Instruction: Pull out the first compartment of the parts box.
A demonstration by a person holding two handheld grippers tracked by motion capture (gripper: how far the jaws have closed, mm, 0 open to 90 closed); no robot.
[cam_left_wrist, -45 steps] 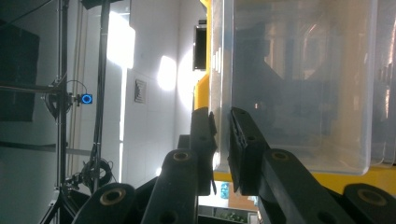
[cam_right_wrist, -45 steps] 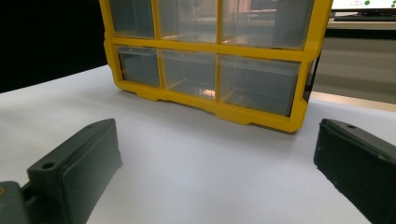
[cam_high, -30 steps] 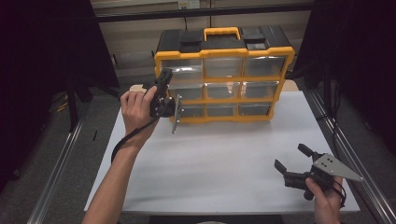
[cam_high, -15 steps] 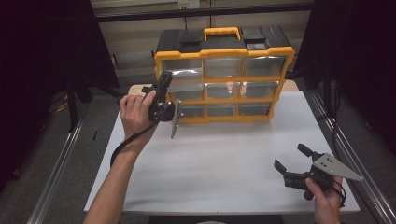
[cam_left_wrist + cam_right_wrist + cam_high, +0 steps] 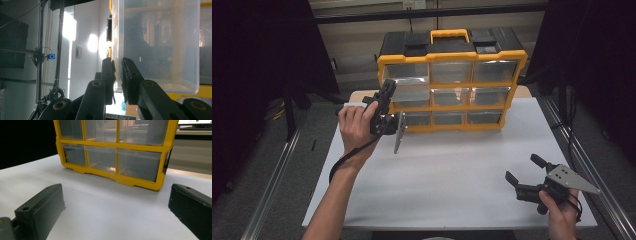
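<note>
A yellow and black organizer (image 5: 452, 80) with clear drawers stands at the back of the white table (image 5: 447, 175). My left gripper (image 5: 387, 95), turned on its side, is shut on the front wall of the left middle-row drawer (image 5: 411, 94), which sticks out a little. In the left gripper view the jaws pinch the clear drawer's (image 5: 160, 42) edge between the pads (image 5: 128, 71). My right gripper (image 5: 524, 169) rests low at the table's near right, open with nothing between its jaws. In the right gripper view the organizer (image 5: 112, 152) faces my right gripper (image 5: 116, 192) across bare table.
Metal rails (image 5: 277, 175) run along both sides of the table. Bare white surface lies between the organizer and the near edge. The surroundings are dark, with a pale wall (image 5: 357, 55) behind the organizer.
The left hand has drifted slightly toward the near left, still gripping the drawer. The right hand and gripper have stayed put.
</note>
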